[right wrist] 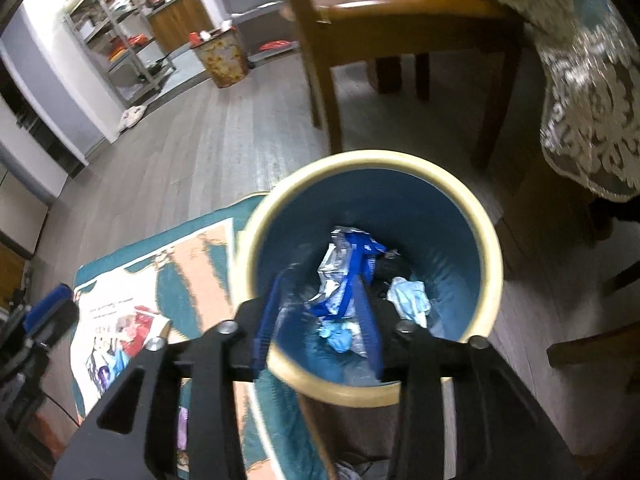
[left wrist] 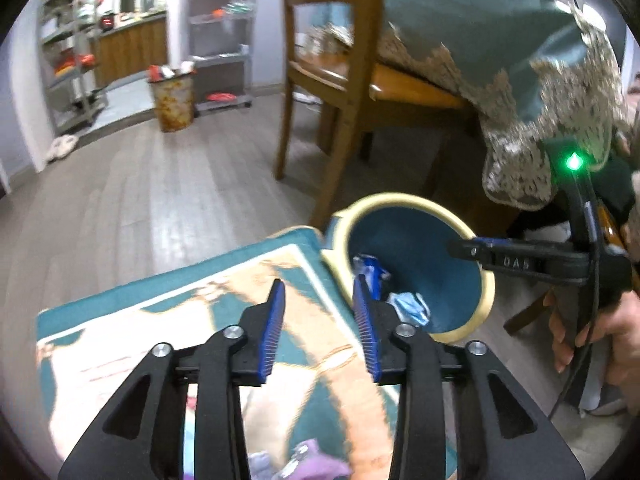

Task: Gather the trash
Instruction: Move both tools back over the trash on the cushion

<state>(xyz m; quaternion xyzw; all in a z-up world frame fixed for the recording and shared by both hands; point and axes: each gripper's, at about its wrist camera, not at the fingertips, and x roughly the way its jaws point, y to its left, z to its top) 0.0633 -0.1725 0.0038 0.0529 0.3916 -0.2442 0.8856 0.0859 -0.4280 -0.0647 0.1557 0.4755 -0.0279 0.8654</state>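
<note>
A blue bin with a cream rim stands on the floor at the rug's corner. Inside lie a blue-and-silver wrapper and crumpled light-blue tissue. My left gripper is open and empty above the rug, just left of the bin. My right gripper is open and empty, held over the bin's near rim; in the left wrist view its fingers reach over the bin from the right. Purple and grey scraps lie on the rug under my left gripper.
A teal and peach patterned rug covers the floor. A wooden chair and a table with a teal lace-edged cloth stand behind the bin. A second patterned bin and metal shelves are far off.
</note>
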